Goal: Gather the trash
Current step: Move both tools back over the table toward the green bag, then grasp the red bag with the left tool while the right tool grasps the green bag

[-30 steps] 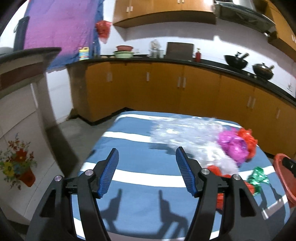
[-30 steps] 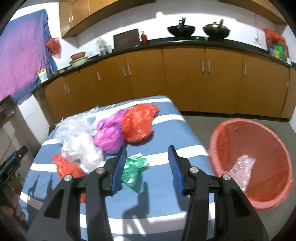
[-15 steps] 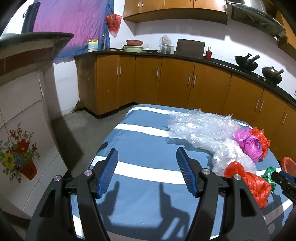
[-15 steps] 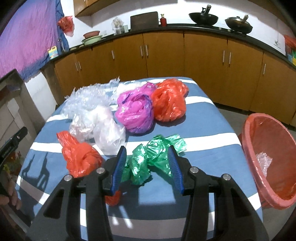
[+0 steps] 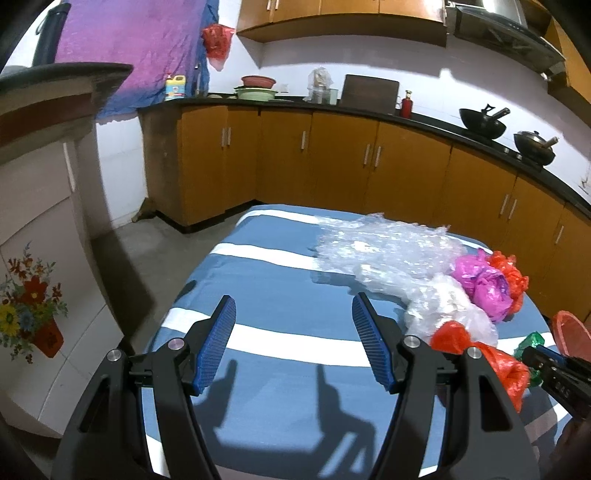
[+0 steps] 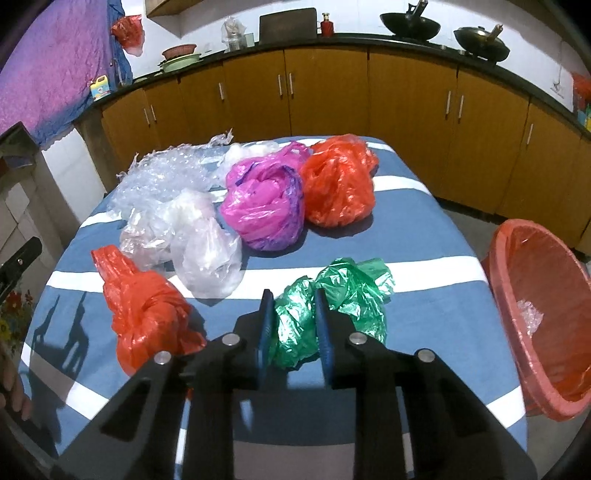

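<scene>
no readable text anywhere

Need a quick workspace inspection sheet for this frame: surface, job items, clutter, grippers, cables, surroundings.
Surface: blue-and-white striped tablecloth.
Job's things: green bag, pink bag, two orange bags, clear plastic; red basket beside the table, clear scrap inside.
Clutter: nothing seen.
Grippers: right gripper closing on the green bag; left gripper open, empty.
Cables: nothing seen.
Surroundings: wooden cabinets, two woks.
</scene>
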A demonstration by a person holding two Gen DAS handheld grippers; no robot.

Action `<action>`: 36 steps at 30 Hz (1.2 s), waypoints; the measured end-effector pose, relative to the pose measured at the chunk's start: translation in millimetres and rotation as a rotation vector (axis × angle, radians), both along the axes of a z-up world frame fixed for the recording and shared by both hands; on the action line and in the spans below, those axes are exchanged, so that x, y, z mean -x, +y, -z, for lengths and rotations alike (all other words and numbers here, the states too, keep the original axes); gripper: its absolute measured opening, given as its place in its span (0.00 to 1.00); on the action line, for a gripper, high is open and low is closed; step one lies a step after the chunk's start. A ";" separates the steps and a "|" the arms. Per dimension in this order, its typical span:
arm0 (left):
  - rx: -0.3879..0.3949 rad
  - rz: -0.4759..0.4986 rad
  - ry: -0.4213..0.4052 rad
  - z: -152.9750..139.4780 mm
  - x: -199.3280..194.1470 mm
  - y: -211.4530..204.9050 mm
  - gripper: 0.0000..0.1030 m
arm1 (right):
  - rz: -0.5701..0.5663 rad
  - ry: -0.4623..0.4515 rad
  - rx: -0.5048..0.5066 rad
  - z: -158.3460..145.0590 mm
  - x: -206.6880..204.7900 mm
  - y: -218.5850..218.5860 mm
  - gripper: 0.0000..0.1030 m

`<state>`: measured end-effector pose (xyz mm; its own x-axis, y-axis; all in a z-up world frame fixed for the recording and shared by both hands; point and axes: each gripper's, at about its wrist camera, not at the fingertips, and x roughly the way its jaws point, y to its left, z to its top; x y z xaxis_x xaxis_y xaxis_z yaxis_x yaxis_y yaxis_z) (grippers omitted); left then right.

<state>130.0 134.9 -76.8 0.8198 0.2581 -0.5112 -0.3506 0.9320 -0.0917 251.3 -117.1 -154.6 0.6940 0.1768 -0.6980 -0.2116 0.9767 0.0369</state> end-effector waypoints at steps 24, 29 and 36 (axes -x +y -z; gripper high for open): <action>0.073 0.331 0.082 10.9 -11.1 -122.6 0.79 | 0.167 -0.117 -0.061 -34.9 32.2 -86.0 0.21; 0.074 0.338 0.118 18.5 -14.7 -137.4 0.79 | 0.173 -0.132 -0.068 -39.5 43.5 -91.4 0.21; 0.054 0.291 0.176 30.4 -29.5 -142.5 0.75 | 0.186 -0.148 -0.079 -46.4 53.8 -100.6 0.21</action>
